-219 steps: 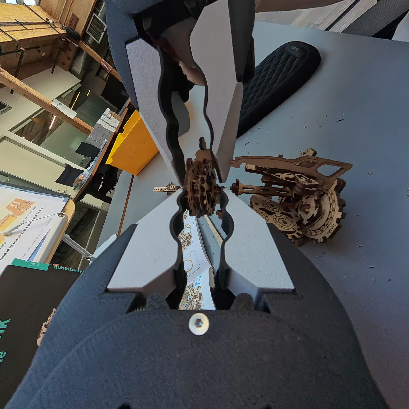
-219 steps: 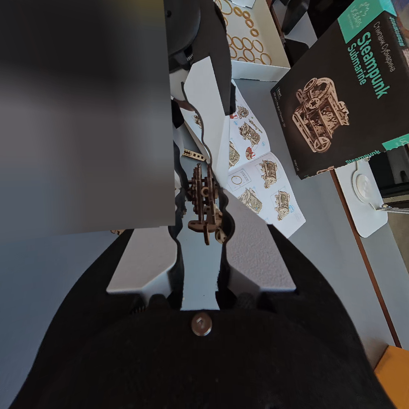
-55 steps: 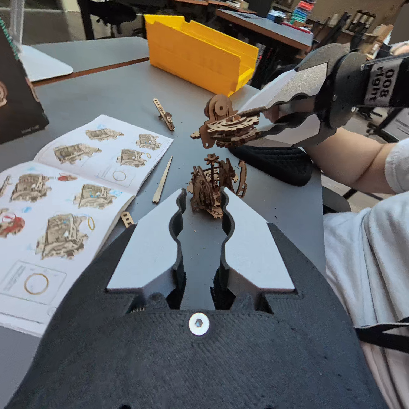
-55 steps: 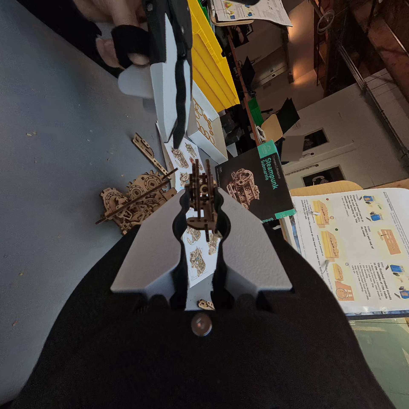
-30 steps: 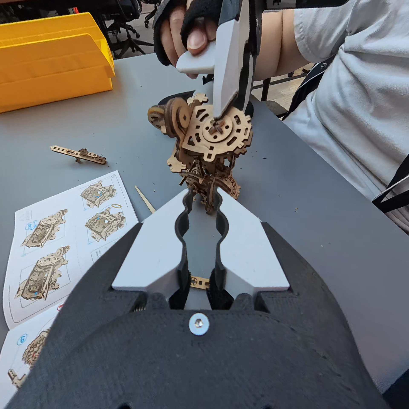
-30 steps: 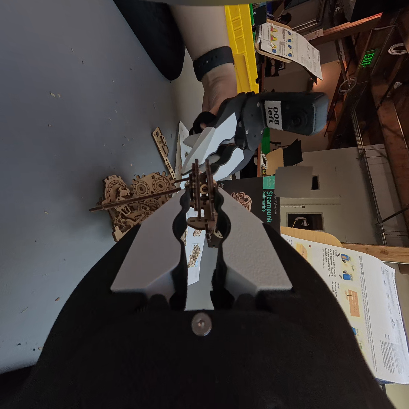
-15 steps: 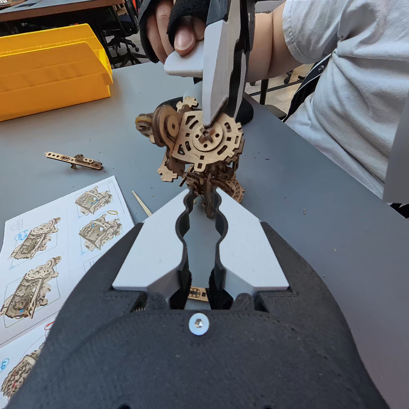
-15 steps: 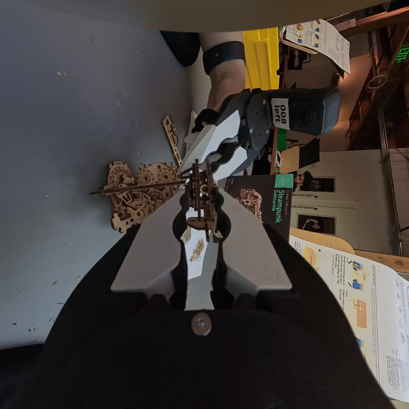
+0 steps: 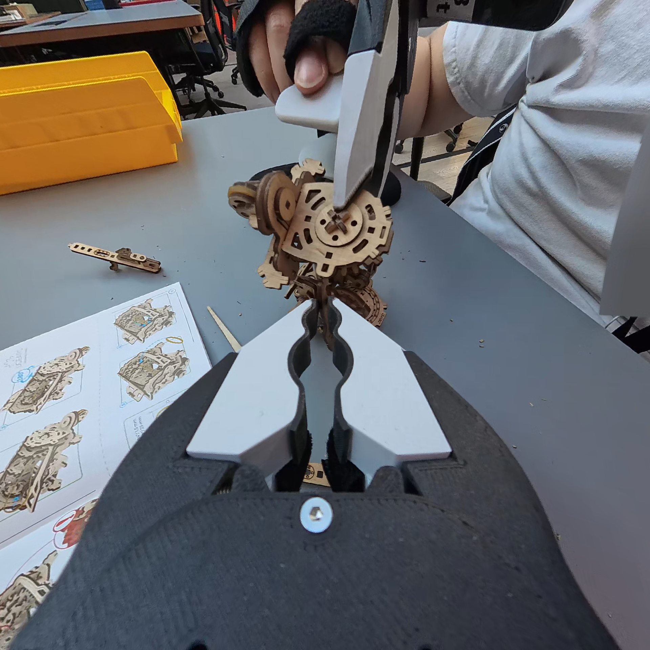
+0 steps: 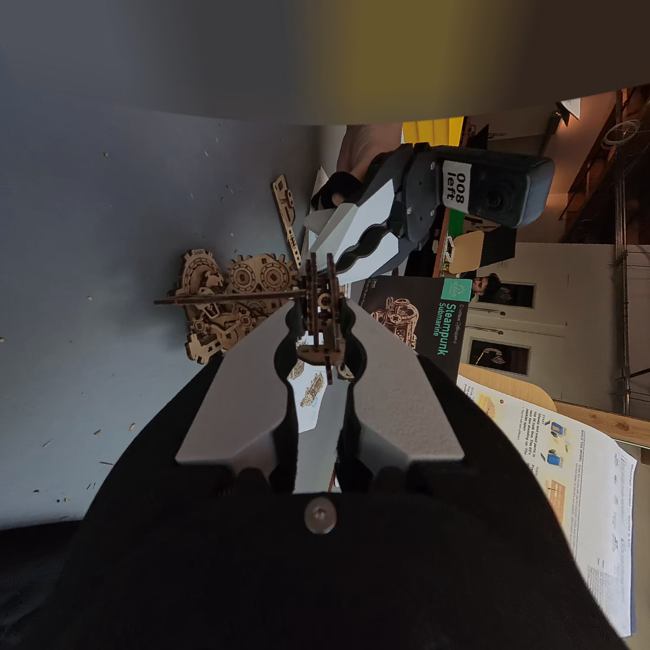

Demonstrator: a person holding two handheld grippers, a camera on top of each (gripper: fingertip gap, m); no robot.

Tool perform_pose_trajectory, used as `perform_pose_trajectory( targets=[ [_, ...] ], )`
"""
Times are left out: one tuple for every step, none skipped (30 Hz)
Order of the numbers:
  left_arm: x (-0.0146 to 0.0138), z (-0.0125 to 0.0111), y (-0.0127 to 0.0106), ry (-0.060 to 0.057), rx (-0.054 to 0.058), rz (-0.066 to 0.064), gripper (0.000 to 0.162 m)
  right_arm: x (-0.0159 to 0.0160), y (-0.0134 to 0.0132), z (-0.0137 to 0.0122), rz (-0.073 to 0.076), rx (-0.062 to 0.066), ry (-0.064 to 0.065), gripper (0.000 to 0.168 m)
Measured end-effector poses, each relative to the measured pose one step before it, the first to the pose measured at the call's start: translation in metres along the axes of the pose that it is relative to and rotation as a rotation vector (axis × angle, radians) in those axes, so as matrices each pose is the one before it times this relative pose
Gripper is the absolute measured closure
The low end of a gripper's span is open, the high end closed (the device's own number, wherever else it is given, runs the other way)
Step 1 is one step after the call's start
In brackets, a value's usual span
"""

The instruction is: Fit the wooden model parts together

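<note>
The wooden gear assembly (image 9: 337,239) is held clear above the grey tabletop (image 9: 492,351), pinched at its lower edge by the left gripper (image 9: 322,313) and at its cross-shaped hub by the right gripper (image 10: 322,309), both jaws nearly closed, so thin plywood could be cracked by twisting between the grips.

The place looked like a workshop or lab space. A grey worktable (image 9: 457,369) carried stacked yellow parts bins (image 9: 81,123), office chairs (image 9: 197,81) and further desks stood behind, and exposed wooden beams (image 10: 598,169) ran overhead beside wire shelving (image 10: 622,299).
</note>
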State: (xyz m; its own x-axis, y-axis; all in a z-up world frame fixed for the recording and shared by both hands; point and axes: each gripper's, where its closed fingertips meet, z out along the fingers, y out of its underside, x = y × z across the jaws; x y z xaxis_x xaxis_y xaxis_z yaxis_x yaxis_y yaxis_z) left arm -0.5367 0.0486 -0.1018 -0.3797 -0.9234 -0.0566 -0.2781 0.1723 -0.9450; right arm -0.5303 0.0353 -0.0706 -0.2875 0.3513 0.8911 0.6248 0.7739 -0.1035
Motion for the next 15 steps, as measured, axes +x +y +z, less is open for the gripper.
perform_pose_trajectory(
  targets=[
    [0.00026,-0.00008,-0.00024,0.0001,0.0022,-0.0005,0.160,-0.00077,-0.00111,-0.00016,0.0012,0.0071,-0.0097,0.148],
    [0.00017,-0.00016,0.00008,-0.0002,0.0006,0.0003,0.160,-0.00001,0.00041,0.00025,0.0008,-0.0008,-0.0059,0.148],
    [0.00032,-0.00017,0.00011,-0.0002,0.0002,0.0025,0.160,0.00015,0.00134,0.00049,-0.0006,-0.0082,-0.0050,0.148],
    [0.00011,-0.00019,0.00014,-0.0018,-0.0001,0.0024,0.160,0.00010,0.00134,0.00060,-0.0043,-0.0090,-0.0053,0.148],
    [0.00015,-0.00010,0.00002,-0.0003,0.0009,0.0015,0.160,0.00006,0.00028,0.00057,-0.0050,-0.0048,-0.0045,0.148],
    [0.00007,-0.00011,0.00003,-0.0009,-0.0001,0.0010,0.160,-0.00013,0.00054,0.00071,-0.0042,-0.0078,-0.0043,0.148],
    [-0.00021,0.00000,0.00015,-0.0015,-0.0004,0.0001,0.160,-0.00029,-0.00044,0.00041,-0.0052,-0.0019,-0.0038,0.148],
    [-0.00041,0.00009,0.00006,-0.0027,-0.0007,-0.0018,0.160,-0.00030,-0.00087,0.00022,-0.0055,0.0003,-0.0035,0.148],
    [-0.00026,-0.00006,0.00012,-0.0008,-0.0007,-0.0023,0.160,-0.00021,-0.00038,0.00021,-0.0057,-0.0021,-0.0029,0.148],
    [-0.00015,-0.00013,0.00023,0.0002,-0.0005,-0.0026,0.160,-0.00016,-0.00003,0.00041,-0.0071,-0.0038,-0.0022,0.148],
    [-0.00016,-0.00020,0.00021,-0.0002,-0.0010,-0.0034,0.160,-0.00021,0.00001,0.00049,-0.0096,-0.0045,-0.0011,0.148],
    [-0.00033,-0.00026,0.00031,-0.0012,-0.0017,-0.0030,0.160,-0.00028,-0.00047,0.00065,-0.0108,-0.0012,-0.0011,0.148],
    [-0.00005,-0.00027,0.00010,0.0004,0.0000,-0.0015,0.160,-0.00009,-0.00111,0.00094,-0.0051,0.0014,-0.0022,0.148],
    [-0.00029,-0.00016,0.00001,-0.0027,0.0003,-0.0001,0.160,-0.00049,-0.00076,0.00131,0.0023,0.0004,-0.0057,0.148],
    [-0.00092,-0.00023,0.00032,-0.0059,-0.0010,-0.0020,0.160,0.00050,0.00003,0.00125,0.0018,-0.0036,0.0010,0.148]
  ],
)
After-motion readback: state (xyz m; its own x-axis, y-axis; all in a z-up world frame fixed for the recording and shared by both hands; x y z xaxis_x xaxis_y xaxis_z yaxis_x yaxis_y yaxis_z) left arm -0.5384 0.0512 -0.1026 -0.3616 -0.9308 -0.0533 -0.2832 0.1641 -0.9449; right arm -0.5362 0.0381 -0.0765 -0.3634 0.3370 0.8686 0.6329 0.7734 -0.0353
